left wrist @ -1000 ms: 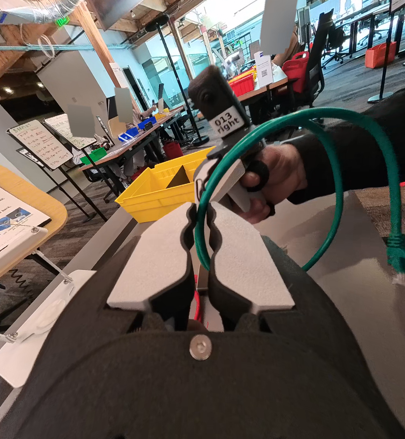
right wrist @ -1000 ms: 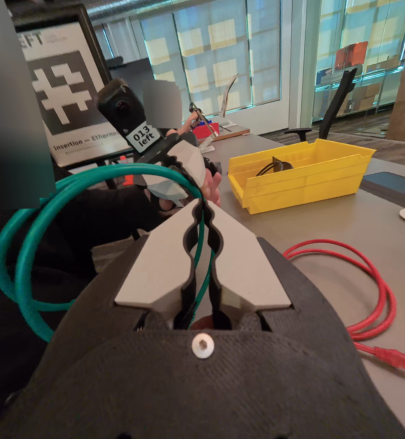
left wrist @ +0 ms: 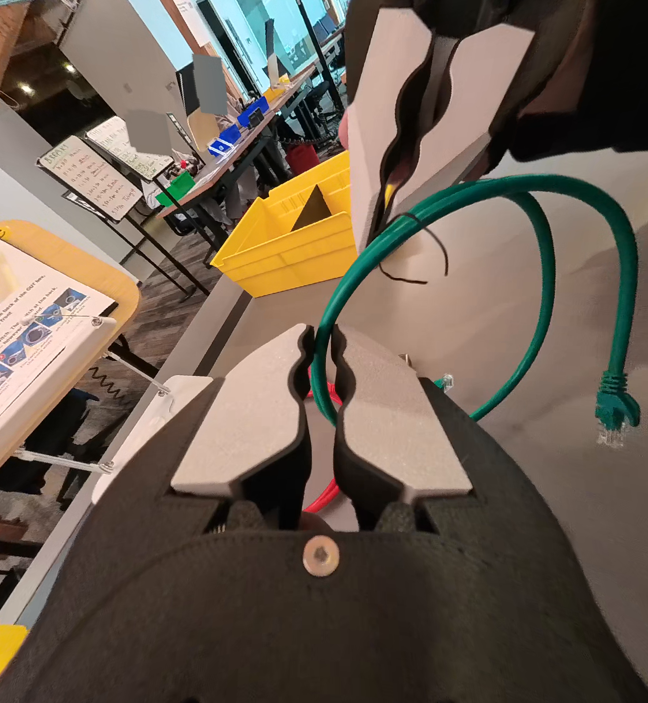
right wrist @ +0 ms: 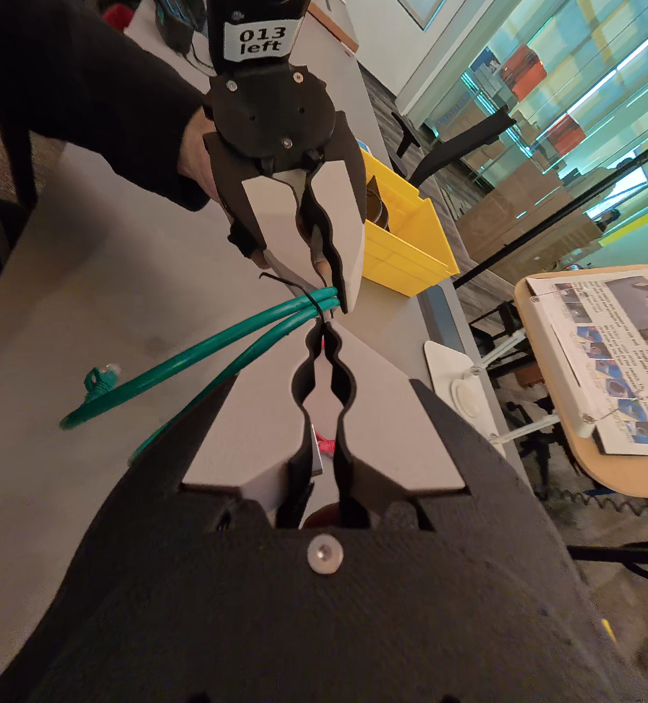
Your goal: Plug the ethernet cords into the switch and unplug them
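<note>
The left gripper (left wrist: 320, 334) is clamped at its fingertips on one strand of the green ethernet cord (left wrist: 542, 178). The strand passes through the tip gap and fills it. The rear part of the jaws stands apart.

The cord is coiled in loops and held clear above the grey table (left wrist: 504, 551). From the left gripper the loops sweep up and to the right. One green plug (left wrist: 615, 411) hangs free at the right, pointing down. A second clear plug tip (left wrist: 444, 382) shows just beyond the left gripper's right finger.

A black twist tie (right wrist: 312, 300) binds two strands of the cord together; its loose ends stick out. The right gripper (right wrist: 324, 329) points at this tie from the opposite side. Its fingertips are drawn together to a narrow slit directly at the tie. Whether they pinch the tie or the cord cannot be told.

A red cord (left wrist: 322, 502) lies on the table beneath both grippers. A yellow bin (left wrist: 288, 262) stands at the table's far left edge.
</note>
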A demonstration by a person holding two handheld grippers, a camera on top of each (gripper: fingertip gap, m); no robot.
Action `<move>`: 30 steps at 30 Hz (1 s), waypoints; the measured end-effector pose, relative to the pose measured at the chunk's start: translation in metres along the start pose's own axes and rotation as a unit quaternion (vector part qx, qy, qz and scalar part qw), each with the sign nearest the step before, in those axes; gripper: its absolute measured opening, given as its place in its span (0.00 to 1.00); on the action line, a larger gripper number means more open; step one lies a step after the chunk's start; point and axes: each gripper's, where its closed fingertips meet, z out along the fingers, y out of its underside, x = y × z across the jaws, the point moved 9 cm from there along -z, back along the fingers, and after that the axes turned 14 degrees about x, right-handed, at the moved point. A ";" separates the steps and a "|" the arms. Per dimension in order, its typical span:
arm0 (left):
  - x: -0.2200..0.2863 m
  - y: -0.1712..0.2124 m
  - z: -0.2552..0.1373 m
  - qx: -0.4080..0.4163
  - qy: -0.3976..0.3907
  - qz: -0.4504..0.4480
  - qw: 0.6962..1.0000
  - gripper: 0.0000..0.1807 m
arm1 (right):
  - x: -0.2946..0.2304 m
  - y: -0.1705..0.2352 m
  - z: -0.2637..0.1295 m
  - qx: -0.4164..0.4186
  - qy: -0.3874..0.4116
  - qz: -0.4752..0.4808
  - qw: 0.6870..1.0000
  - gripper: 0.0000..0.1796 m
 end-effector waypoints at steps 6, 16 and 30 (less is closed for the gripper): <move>-0.001 -0.003 -0.001 0.000 -0.012 0.013 1.000 0.04 | 0.000 -0.002 -0.001 0.002 0.006 -0.007 1.000 0.00; -0.002 0.003 -0.001 -0.018 -0.018 0.012 1.000 0.05 | -0.001 0.007 0.002 0.028 -0.004 0.047 0.998 0.00; 0.000 0.026 0.005 -0.067 -0.044 -0.024 0.997 0.07 | -0.008 0.031 0.017 0.053 -0.012 0.141 0.989 0.00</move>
